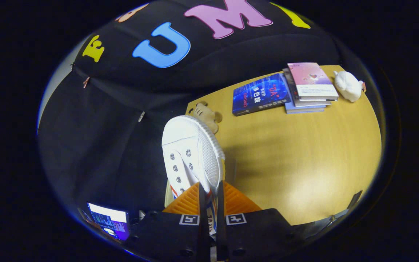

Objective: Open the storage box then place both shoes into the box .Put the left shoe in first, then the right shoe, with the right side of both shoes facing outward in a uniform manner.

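A white canvas shoe (189, 153) with metal eyelets and a ribbed sole rim hangs lifted above the wooden table (304, 163), its toe pointing away from me. My gripper (211, 198) is shut on the shoe's upper edge near the heel, with both fingers pressing on the fabric between them. The shoe's heel end is hidden behind the fingers.
A small brown teddy bear (207, 115) sits at the table's corner just beyond the shoe's toe. A blue book (260, 94) and a stack of books (309, 87) lie farther off, with a white figurine (348, 85) beside them. A lit screen (109, 220) glows low beside the gripper.
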